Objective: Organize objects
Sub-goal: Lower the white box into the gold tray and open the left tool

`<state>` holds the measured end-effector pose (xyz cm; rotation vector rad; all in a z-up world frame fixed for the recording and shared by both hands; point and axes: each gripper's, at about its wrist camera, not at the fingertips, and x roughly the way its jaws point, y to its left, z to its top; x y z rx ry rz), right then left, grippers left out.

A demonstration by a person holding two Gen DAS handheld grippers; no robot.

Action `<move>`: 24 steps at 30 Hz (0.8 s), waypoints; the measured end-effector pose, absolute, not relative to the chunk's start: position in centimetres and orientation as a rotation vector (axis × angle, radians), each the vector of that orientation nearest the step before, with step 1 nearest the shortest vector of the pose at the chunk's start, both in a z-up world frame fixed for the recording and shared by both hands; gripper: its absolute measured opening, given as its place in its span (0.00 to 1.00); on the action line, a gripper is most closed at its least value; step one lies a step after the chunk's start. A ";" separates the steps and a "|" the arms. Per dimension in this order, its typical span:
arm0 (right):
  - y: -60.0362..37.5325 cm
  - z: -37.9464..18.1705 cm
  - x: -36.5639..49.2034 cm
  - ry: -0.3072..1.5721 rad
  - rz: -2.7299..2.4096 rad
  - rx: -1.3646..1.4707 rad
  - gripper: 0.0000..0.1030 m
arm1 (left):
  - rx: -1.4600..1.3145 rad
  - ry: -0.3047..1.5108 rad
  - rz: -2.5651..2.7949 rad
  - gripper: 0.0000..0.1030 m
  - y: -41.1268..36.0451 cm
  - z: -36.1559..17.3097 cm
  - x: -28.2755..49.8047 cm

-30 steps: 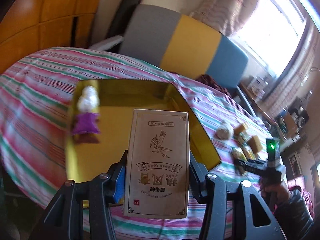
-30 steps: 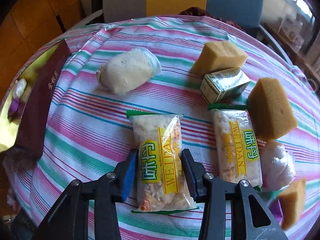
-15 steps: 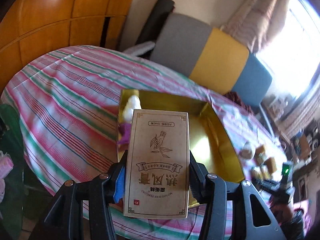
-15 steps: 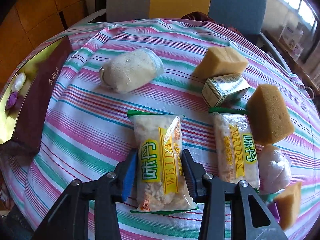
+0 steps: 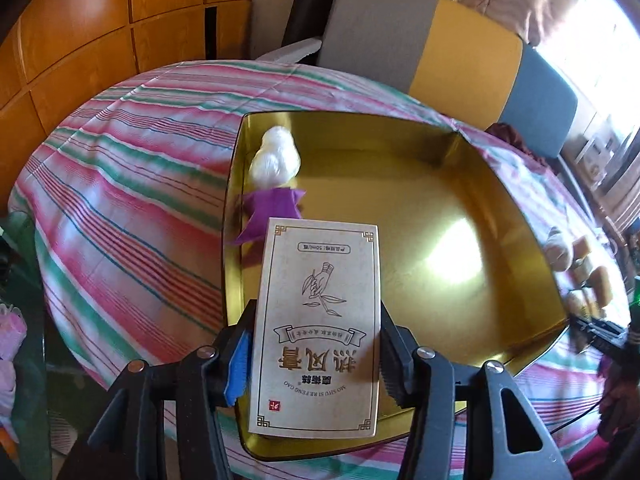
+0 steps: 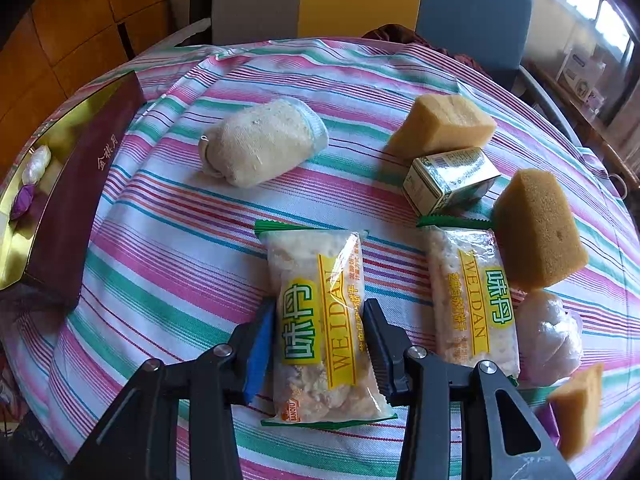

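My left gripper [image 5: 316, 344] is shut on a tan cardboard box [image 5: 318, 320] with Chinese print, held over the near end of a gold-lined open gift box [image 5: 460, 184]. A white and purple wrapped candy [image 5: 274, 172] lies in the gift box at its left side. My right gripper [image 6: 318, 344] is shut on a clear WEIDAN snack packet [image 6: 320, 312] that lies on the striped tablecloth. A second WEIDAN packet [image 6: 472, 296] lies just to its right.
In the right wrist view a rolled beige cloth [image 6: 260, 140], two yellow sponges [image 6: 440, 124] [image 6: 538, 228], a small green carton [image 6: 450, 180], a white wrapped ball [image 6: 550, 332] and a sponge piece [image 6: 578, 408] lie around. The gift box's maroon wall [image 6: 76, 200] stands left. A chair [image 5: 432, 52] is behind.
My left gripper with the tan box has swung and moved closer over the gift box, which now fills the view. My right gripper has edged forward, staying on the packet.
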<state>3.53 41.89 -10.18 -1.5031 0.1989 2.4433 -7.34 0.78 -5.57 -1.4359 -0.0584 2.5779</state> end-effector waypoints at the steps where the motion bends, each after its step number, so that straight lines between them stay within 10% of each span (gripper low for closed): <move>1: 41.9 -10.2 3.5 0.198 2.443 -1.502 0.43 | -1.433 -0.048 2.589 0.52 0.8 -5.6 -7.3; 24: 41.4 -9.5 4.2 0.232 2.394 -1.451 0.41 | -1.253 -0.093 2.715 0.52 -0.9 -1.2 -5.0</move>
